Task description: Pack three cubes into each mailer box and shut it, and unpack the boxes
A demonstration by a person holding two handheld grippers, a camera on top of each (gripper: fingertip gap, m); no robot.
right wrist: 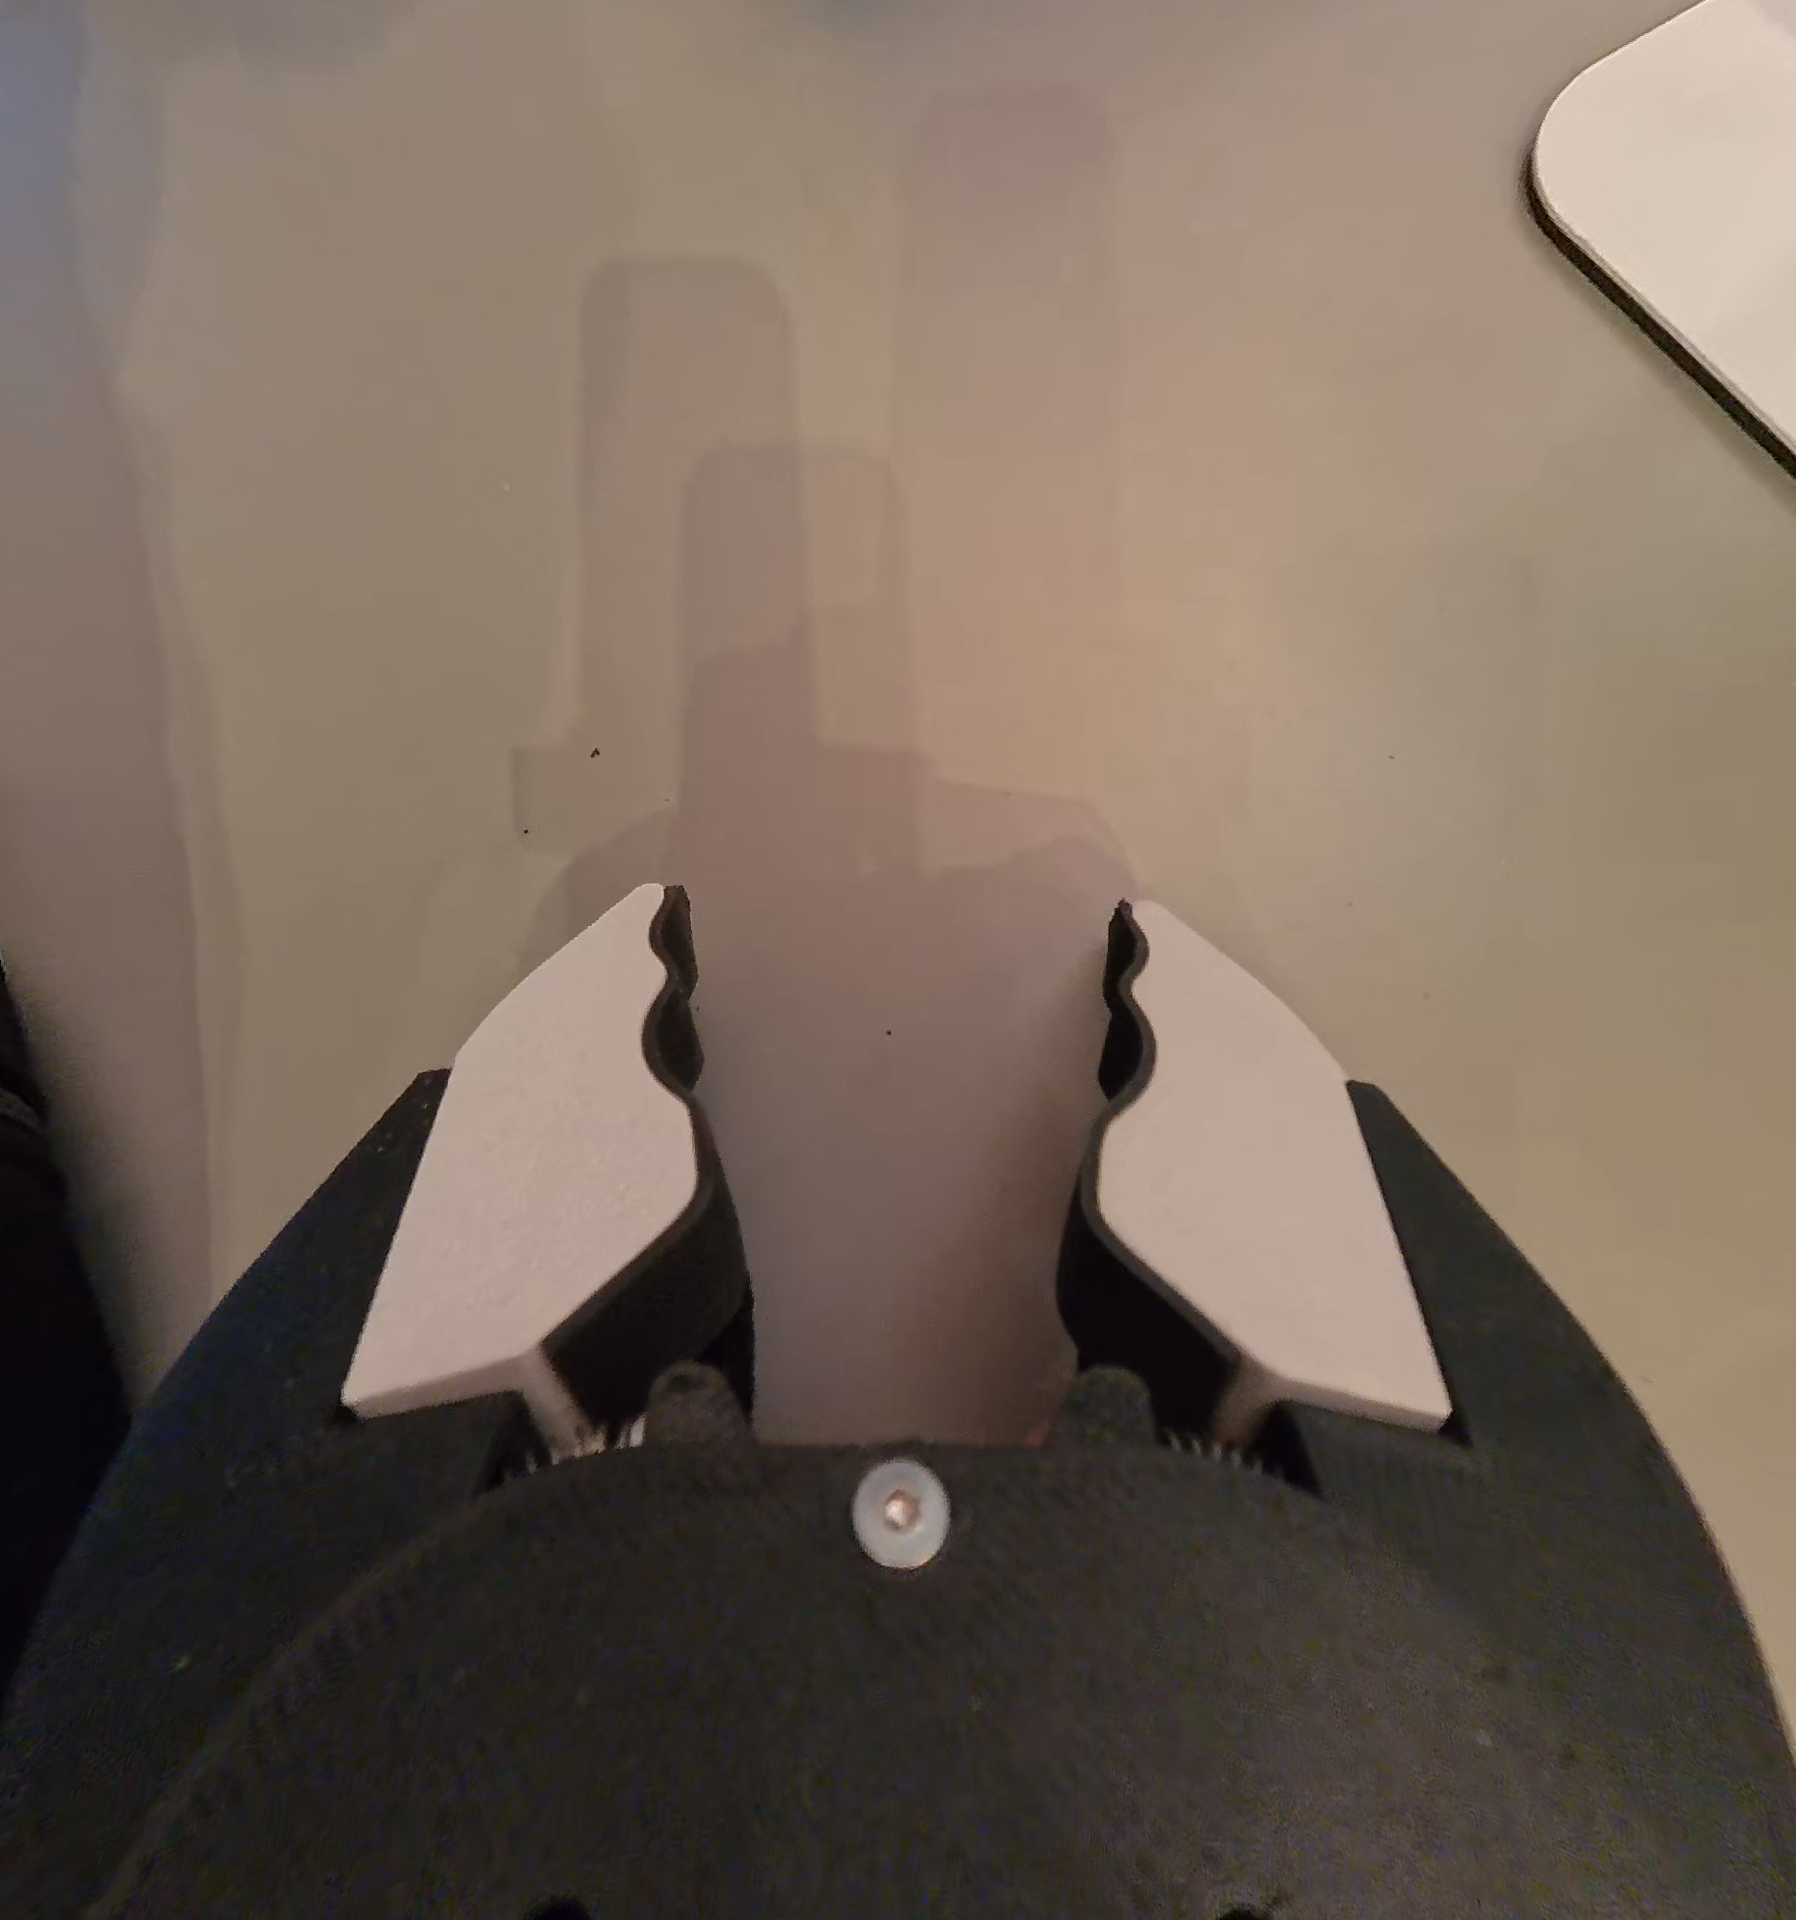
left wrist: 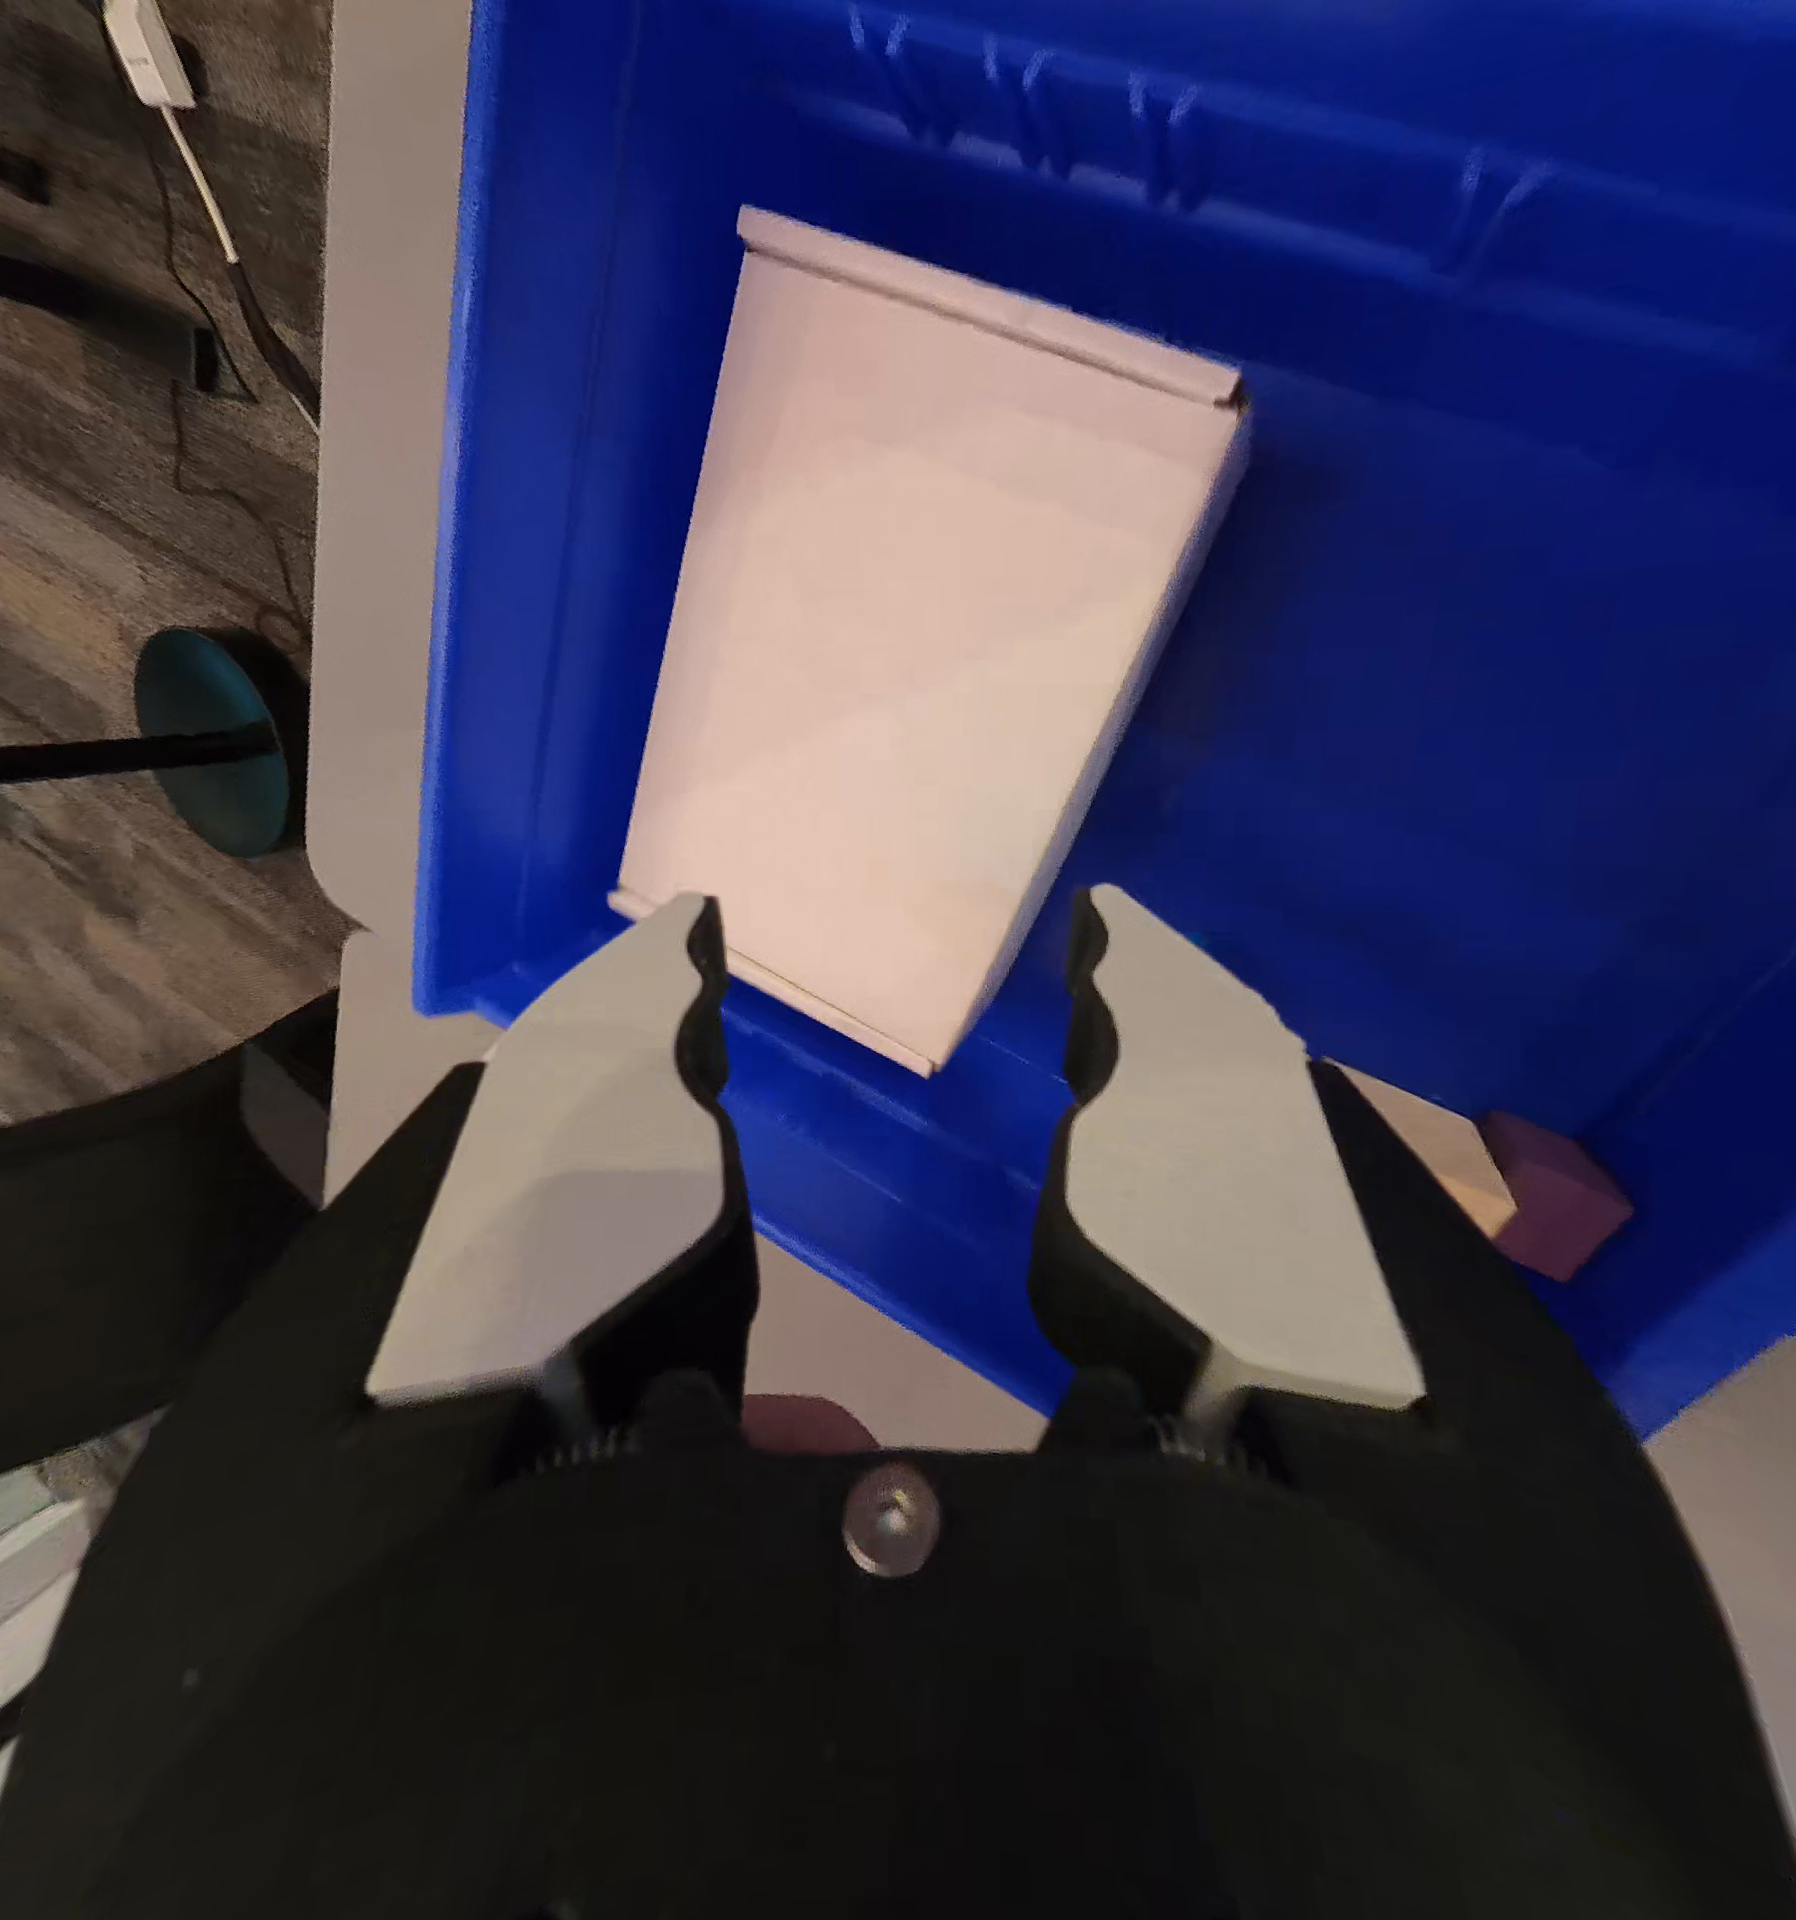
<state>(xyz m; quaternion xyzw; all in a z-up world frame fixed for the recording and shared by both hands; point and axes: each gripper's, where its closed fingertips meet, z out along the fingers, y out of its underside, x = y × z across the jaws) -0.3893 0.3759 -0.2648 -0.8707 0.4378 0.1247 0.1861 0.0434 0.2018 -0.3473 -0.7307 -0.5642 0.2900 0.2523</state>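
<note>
The left claw [left wrist: 894, 914] is held released above the near rim of the blue plastic bin [left wrist: 1496, 623]. The closed white cardboard mailer box [left wrist: 915, 644] lies flat just ahead, presumably awaiting pickup. The right claw [right wrist: 899, 904], released and empty, is parked over the bare surface [right wrist: 1289, 623].

Office-like room: grey carpet [left wrist: 94, 499], white desk [left wrist: 374, 520], cables [left wrist: 203, 197].

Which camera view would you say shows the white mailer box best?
The left wrist view: the closed mailer box lies in full sight inside the blue bin. The right wrist view shows none of it, only bare table.
</note>
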